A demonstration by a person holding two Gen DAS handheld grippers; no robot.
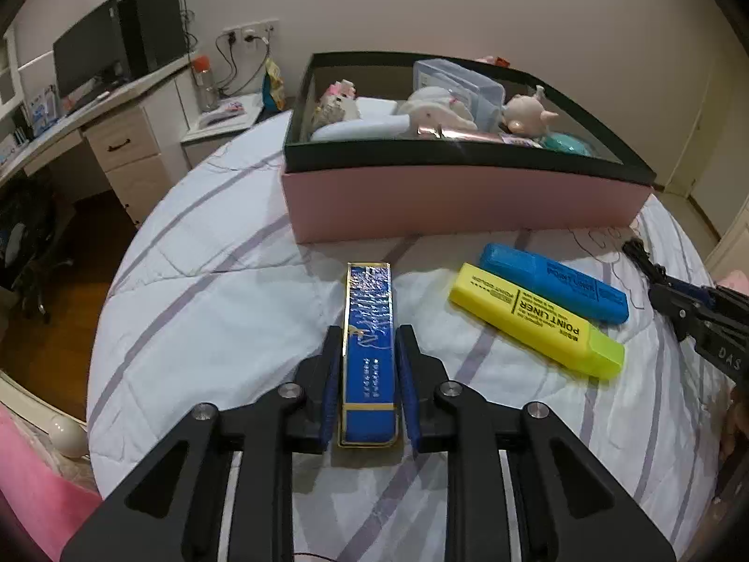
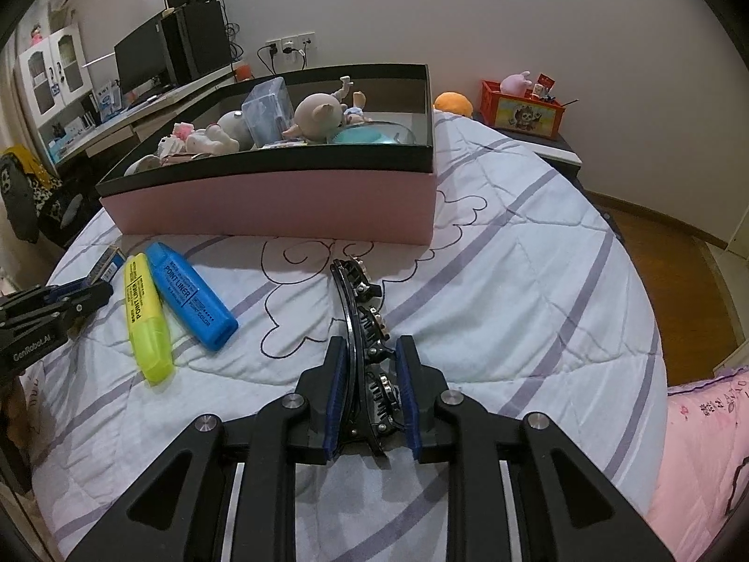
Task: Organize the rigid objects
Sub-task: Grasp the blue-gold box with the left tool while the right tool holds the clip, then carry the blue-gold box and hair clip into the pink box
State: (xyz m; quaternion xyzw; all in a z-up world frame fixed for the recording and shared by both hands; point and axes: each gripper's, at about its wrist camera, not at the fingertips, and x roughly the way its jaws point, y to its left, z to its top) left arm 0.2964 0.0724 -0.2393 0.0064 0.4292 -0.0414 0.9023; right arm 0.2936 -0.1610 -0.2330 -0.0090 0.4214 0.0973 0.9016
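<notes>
My left gripper (image 1: 368, 335) is shut on a long blue box with gold edges (image 1: 368, 328), held just above the striped quilt. My right gripper (image 2: 372, 346) is shut on a black hair clip with metal studs (image 2: 363, 323), also low over the quilt. A yellow highlighter (image 1: 533, 321) and a blue highlighter (image 1: 552, 283) lie side by side on the quilt between the grippers; they also show in the right wrist view, yellow (image 2: 143, 318) and blue (image 2: 189, 295). A pink box with a black rim (image 1: 463, 201) stands beyond them, holding dolls and small items.
The pink box (image 2: 281, 206) fills the far middle of the bed. A desk with a monitor (image 1: 89, 54) and drawers stands to the left. A bedside table with a red crate (image 2: 522, 110) stands at the right. A pink pillow (image 2: 702, 445) lies at the near right.
</notes>
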